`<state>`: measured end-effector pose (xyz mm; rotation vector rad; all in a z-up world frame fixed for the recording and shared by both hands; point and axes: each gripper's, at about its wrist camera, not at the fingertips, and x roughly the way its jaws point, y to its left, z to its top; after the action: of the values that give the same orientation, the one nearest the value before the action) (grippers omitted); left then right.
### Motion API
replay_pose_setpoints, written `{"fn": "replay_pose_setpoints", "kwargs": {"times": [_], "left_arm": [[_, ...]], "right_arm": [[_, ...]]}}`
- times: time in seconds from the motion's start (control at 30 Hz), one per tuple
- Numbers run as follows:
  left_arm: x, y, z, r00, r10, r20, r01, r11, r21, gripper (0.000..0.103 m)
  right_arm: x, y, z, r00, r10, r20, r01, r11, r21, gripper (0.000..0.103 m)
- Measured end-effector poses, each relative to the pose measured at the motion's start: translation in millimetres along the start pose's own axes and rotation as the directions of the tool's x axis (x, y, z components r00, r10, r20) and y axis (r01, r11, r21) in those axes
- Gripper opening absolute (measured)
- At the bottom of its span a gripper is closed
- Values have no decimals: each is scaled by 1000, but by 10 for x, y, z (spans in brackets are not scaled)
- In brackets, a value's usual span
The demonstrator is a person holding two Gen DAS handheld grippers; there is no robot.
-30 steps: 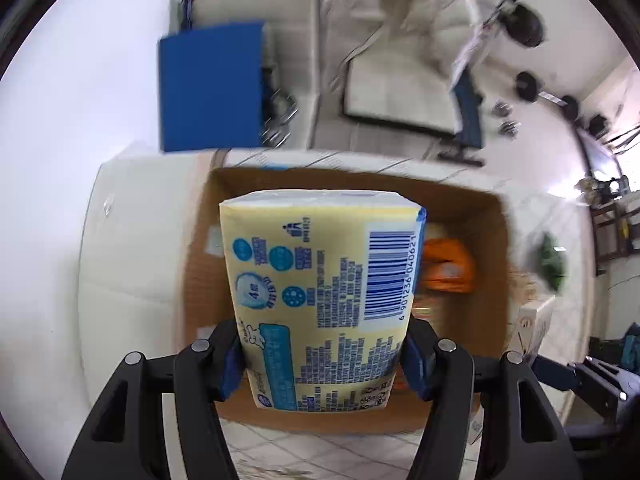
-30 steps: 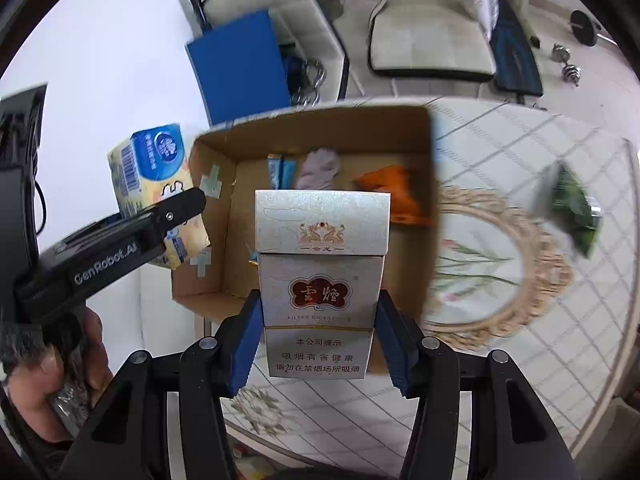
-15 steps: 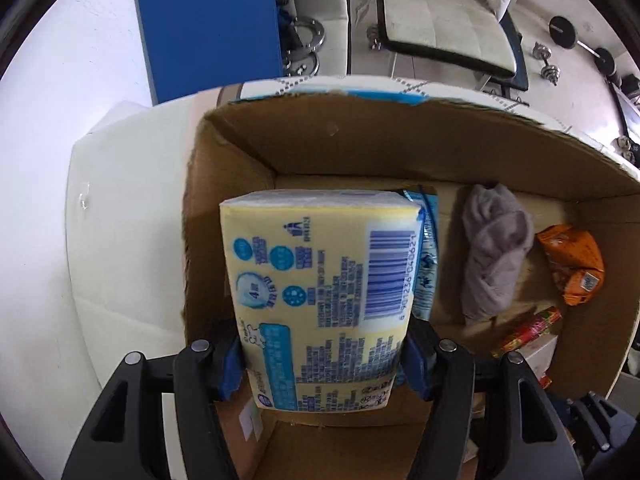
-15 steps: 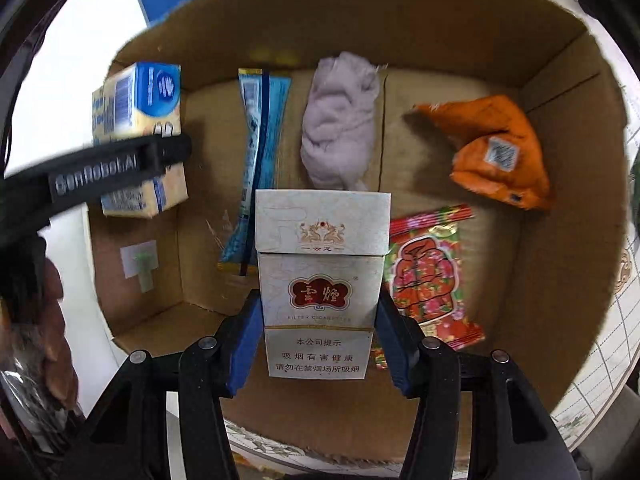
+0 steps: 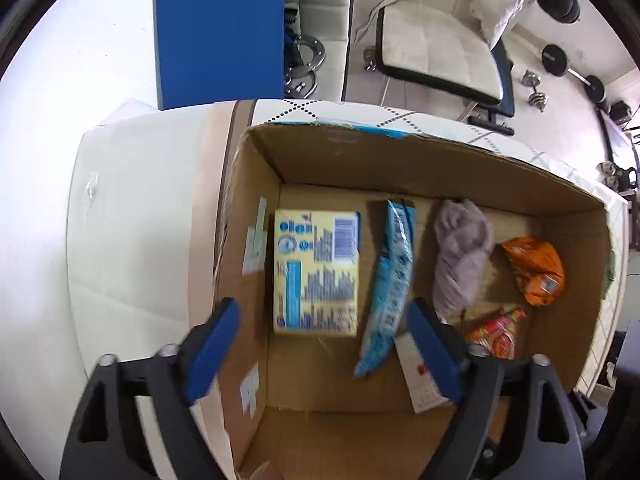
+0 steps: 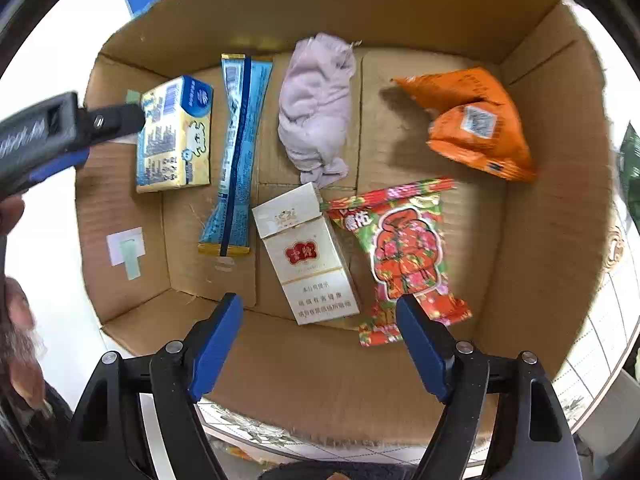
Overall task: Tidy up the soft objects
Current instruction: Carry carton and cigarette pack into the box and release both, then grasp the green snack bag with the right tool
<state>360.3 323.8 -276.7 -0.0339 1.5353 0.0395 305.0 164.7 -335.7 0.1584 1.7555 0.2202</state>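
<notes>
White floor, a blue panel (image 5: 220,32) and a cream padded chair (image 5: 436,52) fill the background of the left wrist view, and below them a cardboard box (image 5: 400,160) stands on a pale table (image 5: 132,216). Over the box the left gripper (image 5: 322,344) has its jaws spread wide and holds nothing. On the box floor lies the yellow tissue pack (image 5: 316,272), flat, near the left wall. Just beside it is a long blue sachet (image 5: 390,276), then a grey cloth (image 5: 460,256), an orange packet (image 5: 536,268) and a red snack bag (image 5: 498,330).

From the right wrist view, the right gripper (image 6: 318,344) is also released, with empty jaws above the box. Under it the white cigarette pack (image 6: 308,256) lies on the cardboard, between the blue sachet (image 6: 238,152) and the red snack bag (image 6: 404,256), touching the bag. The tissue pack (image 6: 176,136) rests at the left, and the left gripper's finger reaches over its corner.
</notes>
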Motion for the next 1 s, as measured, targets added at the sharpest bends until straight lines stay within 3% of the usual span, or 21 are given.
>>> {"fn": "replay_pose_setpoints", "kwargs": {"times": [0.13, 0.53, 0.87, 1.0], "left_arm": [[-191, -50, -253, 999, -9, 49, 8, 1000, 15, 95], [-785, -147, -1014, 984, -28, 174, 30, 999, -11, 95], [-1104, -425, -1334, 972, -8, 235, 12, 1000, -15, 95], [-1169, -743, -1268, 969, -19, 246, 24, 1000, -18, 95]], "right_arm": [[-228, -52, -126, 997, -25, 66, 25, 1000, -4, 96], [-862, -178, -776, 966, -69, 249, 73, 997, -10, 98], [-1149, -498, -1072, 961, 14, 277, -12, 1000, -11, 98], [-1365, -977, -1039, 958, 11, 287, -12, 1000, 4, 98]]}}
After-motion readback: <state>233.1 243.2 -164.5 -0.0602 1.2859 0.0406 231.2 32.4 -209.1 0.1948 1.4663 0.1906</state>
